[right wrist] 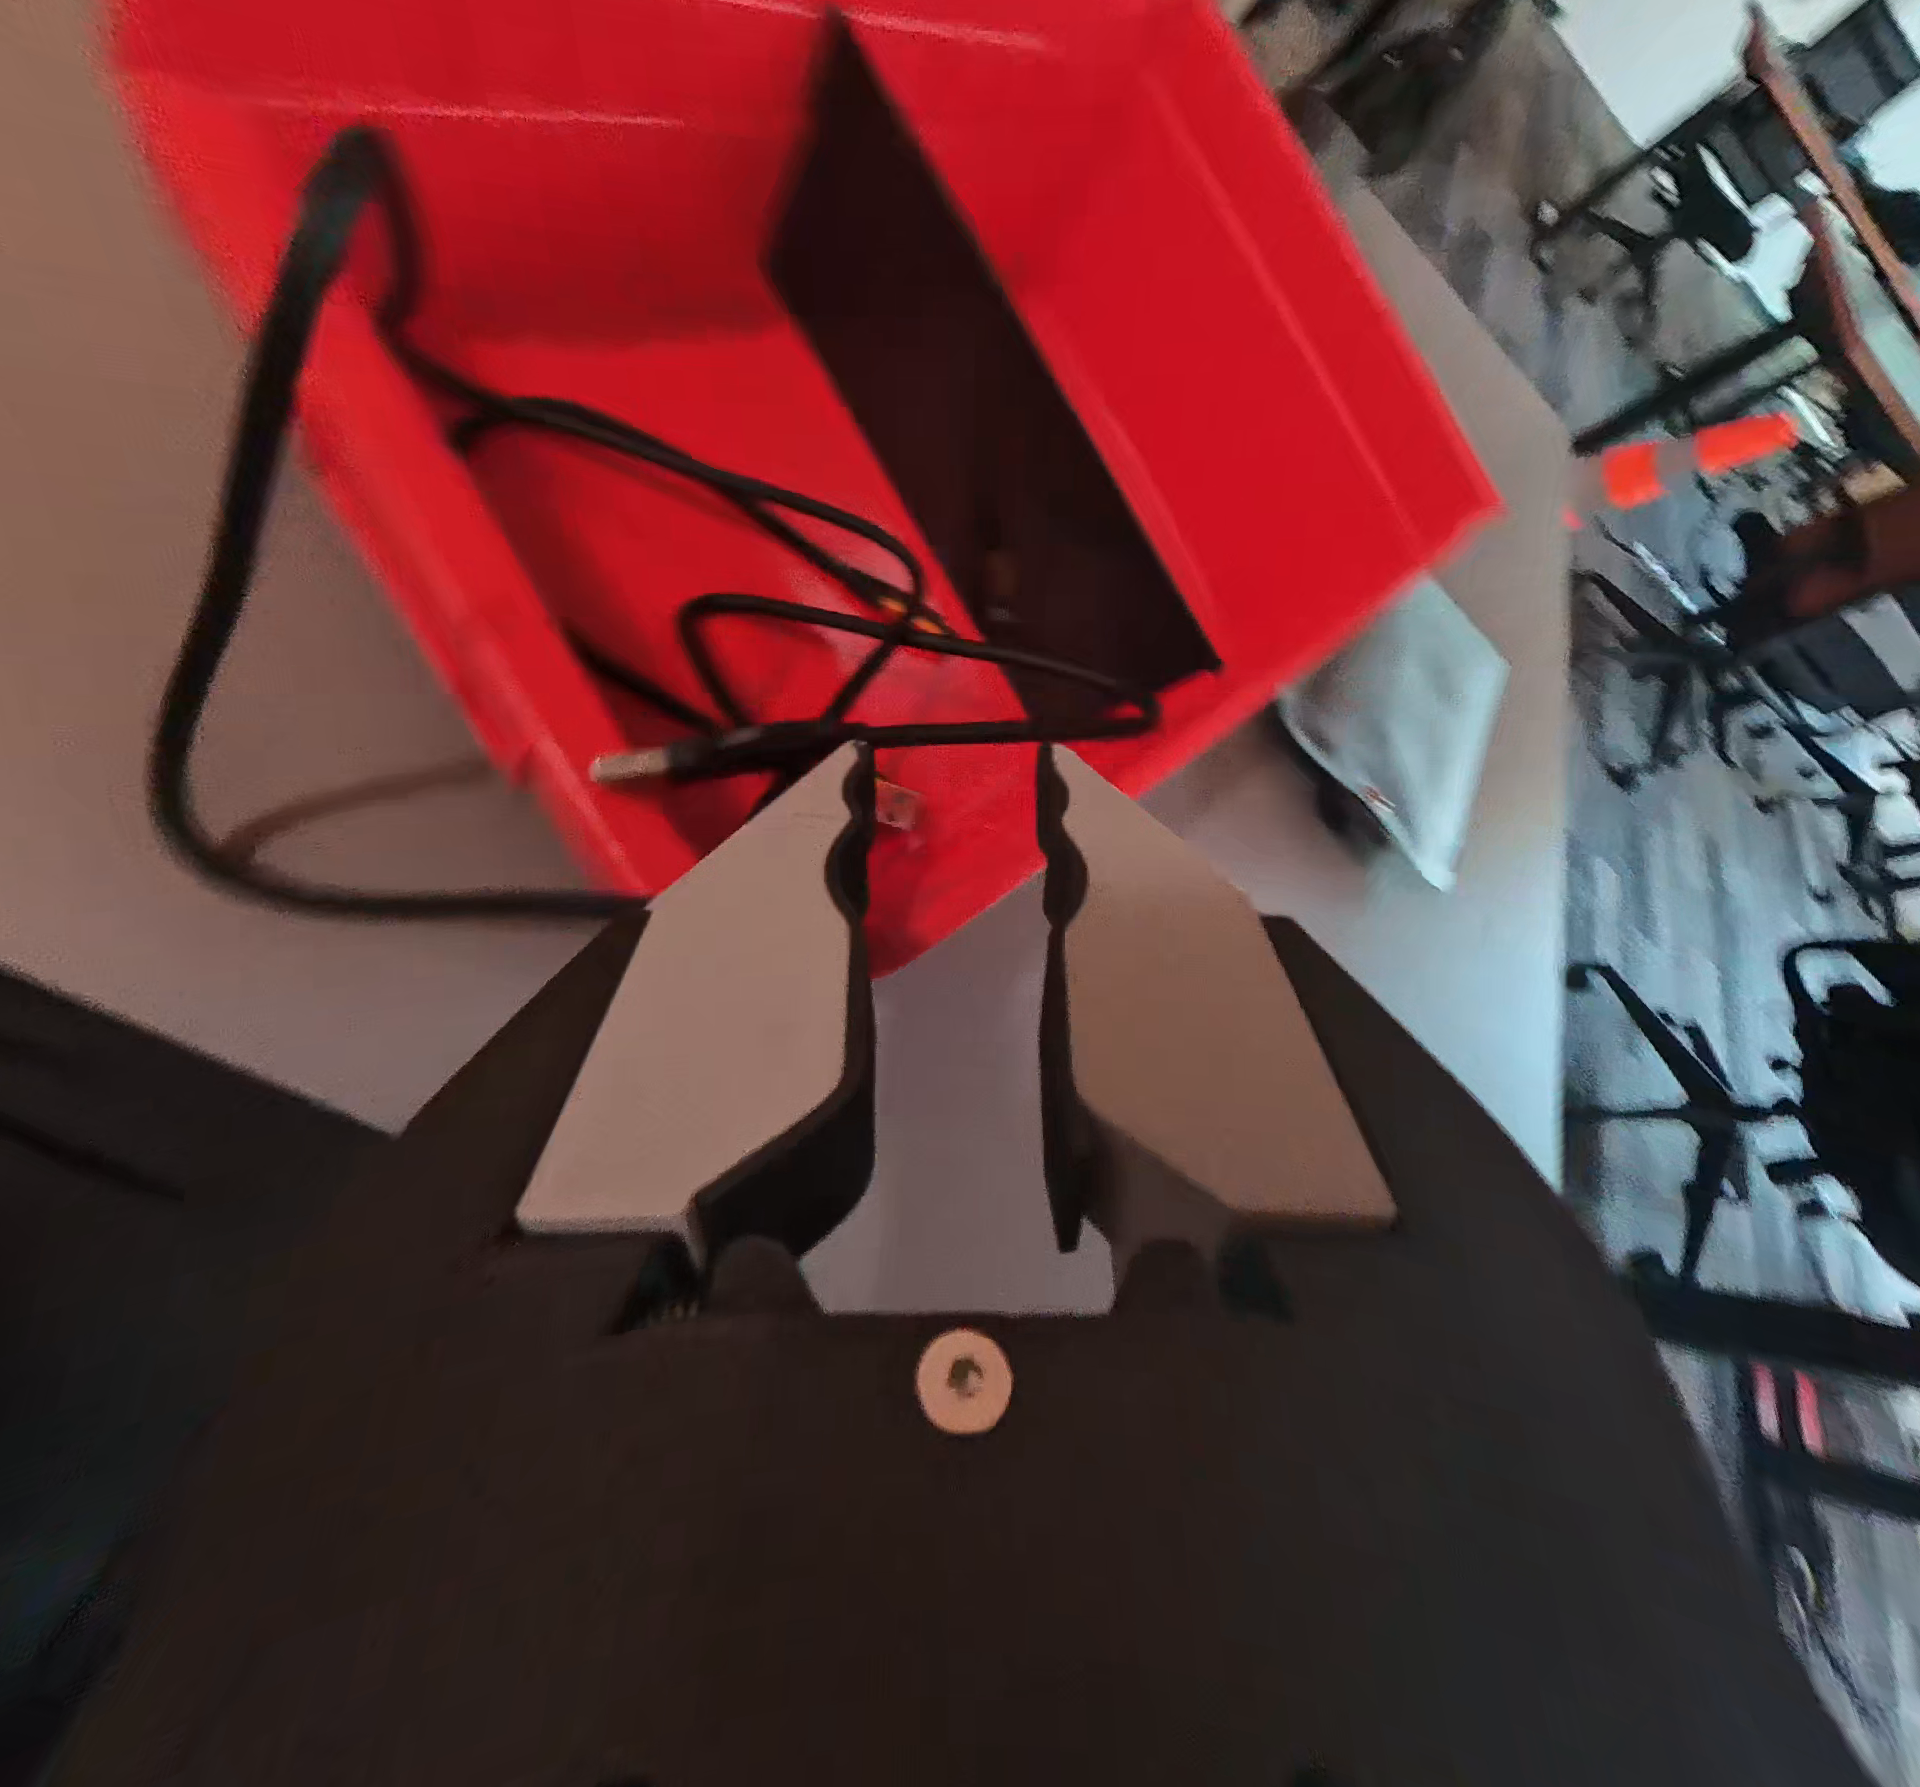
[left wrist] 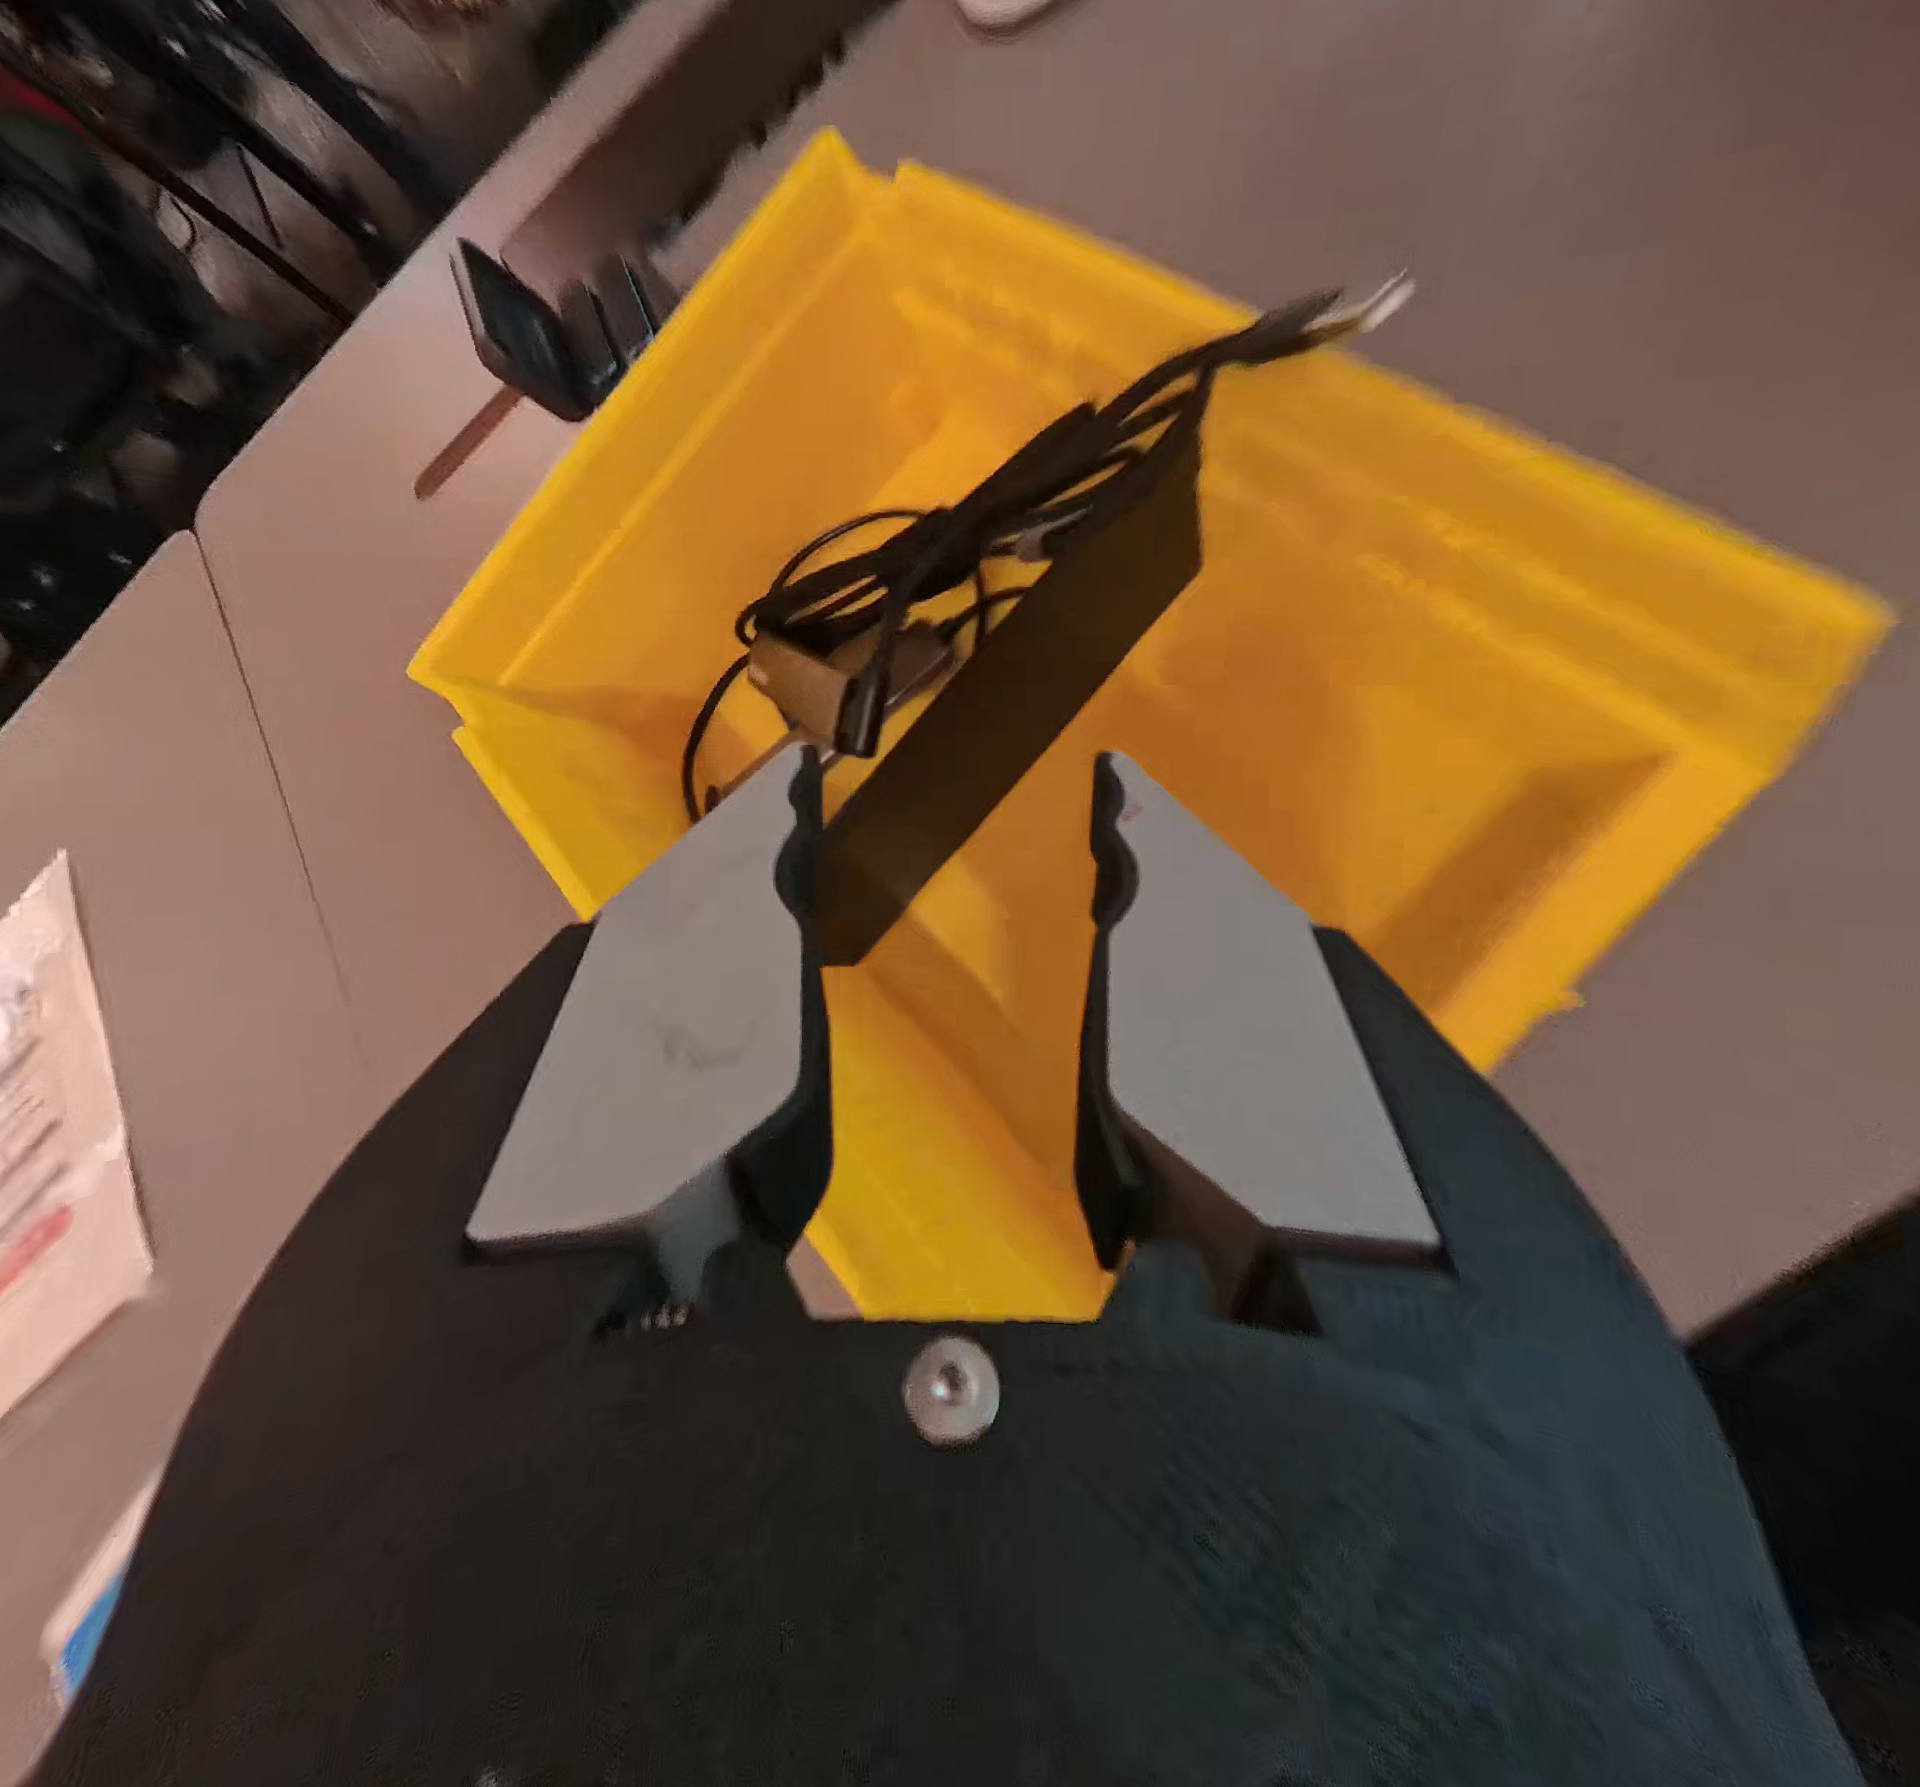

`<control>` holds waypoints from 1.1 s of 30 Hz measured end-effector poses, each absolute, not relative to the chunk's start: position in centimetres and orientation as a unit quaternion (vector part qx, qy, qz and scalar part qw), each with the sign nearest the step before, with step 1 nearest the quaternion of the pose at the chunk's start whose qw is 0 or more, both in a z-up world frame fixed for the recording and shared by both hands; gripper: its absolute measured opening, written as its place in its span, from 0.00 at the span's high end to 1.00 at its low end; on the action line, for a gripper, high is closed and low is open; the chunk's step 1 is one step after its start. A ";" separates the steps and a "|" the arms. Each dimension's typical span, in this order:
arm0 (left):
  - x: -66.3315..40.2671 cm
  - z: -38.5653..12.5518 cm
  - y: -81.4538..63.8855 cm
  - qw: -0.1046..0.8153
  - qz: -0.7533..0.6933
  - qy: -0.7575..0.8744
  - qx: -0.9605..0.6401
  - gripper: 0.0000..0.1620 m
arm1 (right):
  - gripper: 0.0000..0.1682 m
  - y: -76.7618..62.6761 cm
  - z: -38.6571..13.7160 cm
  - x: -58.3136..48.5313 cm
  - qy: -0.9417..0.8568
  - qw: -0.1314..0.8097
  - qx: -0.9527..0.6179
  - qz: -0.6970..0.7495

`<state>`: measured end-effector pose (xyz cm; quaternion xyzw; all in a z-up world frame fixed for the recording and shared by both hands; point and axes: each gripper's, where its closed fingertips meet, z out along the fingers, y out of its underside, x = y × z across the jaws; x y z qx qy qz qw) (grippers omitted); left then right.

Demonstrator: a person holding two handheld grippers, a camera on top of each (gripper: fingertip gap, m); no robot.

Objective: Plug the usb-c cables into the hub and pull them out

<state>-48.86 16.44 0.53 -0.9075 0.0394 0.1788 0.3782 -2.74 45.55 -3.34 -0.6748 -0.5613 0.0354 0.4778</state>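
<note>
The left tool (left wrist: 951, 802) has its jaws spread wide and grips nothing. Just ahead of its tips, slightly toward its left finger, a long flat black rectangular hub (left wrist: 1023, 688) slants away over a bright yellow plastic bin (left wrist: 1558, 698); the blur keeps me from telling whether the near end touches that finger. A tangle of thin black cables (left wrist: 883, 584) hangs off the hub's left flank, and a silver-tipped plug (left wrist: 1371, 298) pokes out past its far end. The yellow bin sits on a pale grey desk (left wrist: 312, 615), with a white printed sheet (left wrist: 52, 1093) off to the tool's left.

The right tool (right wrist: 951, 766) stands at a narrower gap, also empty. Straight ahead lies a red plastic bin (right wrist: 1195, 303) holding a second black slab-shaped hub (right wrist: 977, 387) propped on edge. Loose thin black leads (right wrist: 790, 532) coil in front of it, one silver plug (right wrist: 634, 766) lying just left of the tips. A thicker black cord (right wrist: 239, 449) loops over the bin's left wall onto the desk.
</note>
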 end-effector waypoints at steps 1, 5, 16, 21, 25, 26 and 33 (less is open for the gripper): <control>-49.7 -0.4 17.0 0.362 0.187 0.052 -0.912 0.69 | 0.84 46.8 -2.8 -1.8 -0.543 0.484 -0.685 0.026; -53.7 -2.8 19.2 0.289 0.260 0.076 -0.918 0.79 | 0.71 48.2 -0.7 -0.7 -0.509 0.489 -0.706 0.052; -55.7 3.5 21.7 0.303 0.283 0.122 -0.902 0.96 | 0.72 35.4 6.6 -9.8 -0.583 0.453 -0.579 0.347; -52.2 13.9 23.4 0.343 0.340 0.169 -0.859 0.96 | 0.70 29.3 9.7 -18.1 -0.641 0.426 -0.483 0.417; -48.1 25.1 24.2 0.399 0.401 0.191 -0.803 0.96 | 0.69 28.7 11.4 -22.1 -0.651 0.421 -0.475 0.417; -46.8 27.6 24.1 0.413 0.411 0.198 -0.788 0.96 | 0.69 28.5 11.9 -22.4 -0.648 0.426 -0.470 0.421; -43.8 29.2 23.1 0.369 0.452 0.226 -0.780 0.96 | 0.70 29.8 10.0 -22.9 -0.629 0.411 -0.499 0.432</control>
